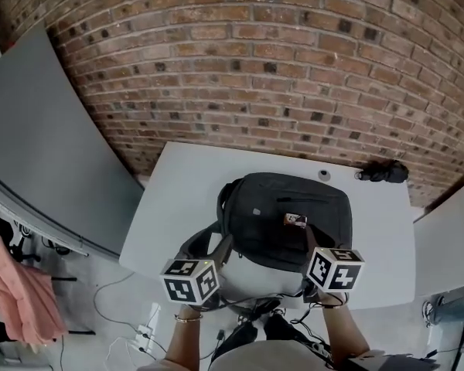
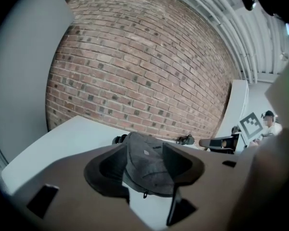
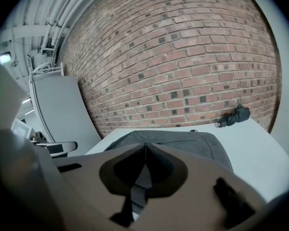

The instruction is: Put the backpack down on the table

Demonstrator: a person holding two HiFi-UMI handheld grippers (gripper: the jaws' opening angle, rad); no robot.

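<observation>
Gripper views showed what the head view hid: left gripper [image 2: 145, 163] jaws spread, right gripper [image 3: 144, 147] jaws pressed together. Backpack [image 1: 286, 211] lay at the table's [image 1: 178, 199] near edge.

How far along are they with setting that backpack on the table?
Mostly done: the backpack already lies on the table. The left gripper is open, gripping nothing. The right gripper is closed at the bag's near edge; whether it pinches fabric is unclear. Left: pulling both away.
</observation>
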